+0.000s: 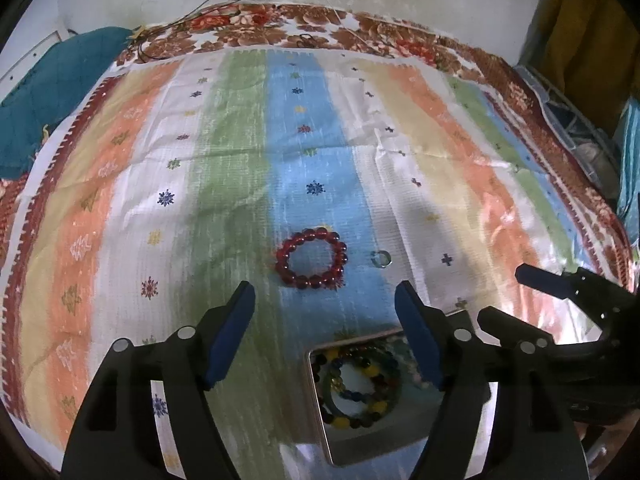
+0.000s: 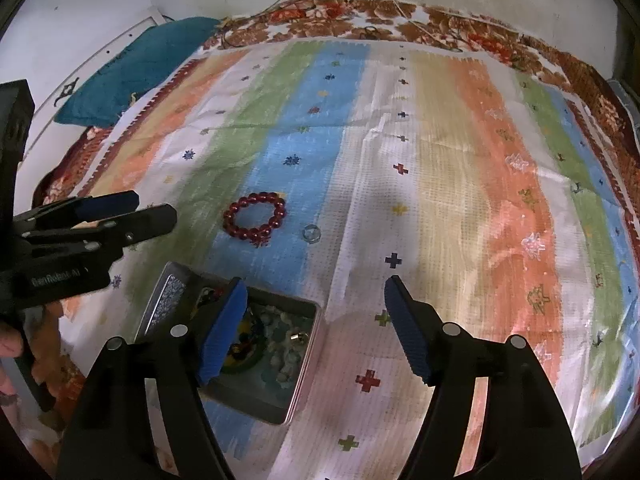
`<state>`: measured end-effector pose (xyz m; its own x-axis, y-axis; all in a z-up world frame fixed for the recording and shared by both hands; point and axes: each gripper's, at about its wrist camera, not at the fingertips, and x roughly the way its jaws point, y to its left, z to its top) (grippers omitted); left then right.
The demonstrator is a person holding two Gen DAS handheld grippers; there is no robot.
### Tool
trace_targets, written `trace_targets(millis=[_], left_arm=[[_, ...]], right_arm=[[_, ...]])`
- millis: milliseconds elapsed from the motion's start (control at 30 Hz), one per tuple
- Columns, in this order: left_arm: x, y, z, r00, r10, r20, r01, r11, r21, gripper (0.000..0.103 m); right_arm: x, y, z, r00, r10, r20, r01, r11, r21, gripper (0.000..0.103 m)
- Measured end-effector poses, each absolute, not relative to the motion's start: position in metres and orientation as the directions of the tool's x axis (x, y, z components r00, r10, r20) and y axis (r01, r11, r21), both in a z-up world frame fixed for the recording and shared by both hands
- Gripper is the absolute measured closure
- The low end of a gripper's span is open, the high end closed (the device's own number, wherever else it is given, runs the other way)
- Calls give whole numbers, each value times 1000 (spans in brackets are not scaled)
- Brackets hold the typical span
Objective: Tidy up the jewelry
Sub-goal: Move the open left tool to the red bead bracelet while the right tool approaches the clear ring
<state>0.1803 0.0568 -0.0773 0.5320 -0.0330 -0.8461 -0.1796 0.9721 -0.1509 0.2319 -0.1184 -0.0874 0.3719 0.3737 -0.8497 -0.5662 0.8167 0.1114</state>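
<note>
Jewelry lay partly sorted on a striped, multicoloured woven cloth (image 1: pixel 224 168) spread over a floral-bordered bed cover. An open rectangular silver metal tin (image 2: pixel 304 364) already held several pieces: a bracelet of mixed yellow, blue and dark beads (image 1: pixel 360 384), a green bangle and some pale small items, so by my reading much of the gathering was done. Two things were left outside it: a round bracelet of dark red glassy beads (image 1: pixel 311 259) on the blue stripe beyond the tin, and a small clear ring (image 1: pixel 381 258) just beside it on the white stripe, apart from the bracelet.

The left tongs (image 1: pixel 324 328) hung over the cloth with their blue pads spread wide and nothing between them, the red bracelet lying just ahead of their tips. The right tongs (image 2: pixel 314 322) were likewise wide open and empty, above the tin's far edge. What remained, judging from this, was lifting the red bracelet and the ring into the tin
</note>
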Motion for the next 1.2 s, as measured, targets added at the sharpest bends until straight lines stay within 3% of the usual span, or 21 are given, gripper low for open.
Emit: trace_targets(millis=[567, 733, 1200], left_arm=[[212, 71, -107, 474, 50, -879, -214, 975, -60, 30], [218, 83, -117, 460, -2, -888, -231, 965, -122, 30], [235, 87, -142, 402, 14, -915, -219, 972, -81, 30]], right_arm=[[263, -93, -110, 343, 332, -879, -614, 787, 58, 31], [271, -88, -118, 320, 314, -894, -627, 777, 48, 31], [287, -70, -145, 252, 281, -926, -682, 731, 37, 31]])
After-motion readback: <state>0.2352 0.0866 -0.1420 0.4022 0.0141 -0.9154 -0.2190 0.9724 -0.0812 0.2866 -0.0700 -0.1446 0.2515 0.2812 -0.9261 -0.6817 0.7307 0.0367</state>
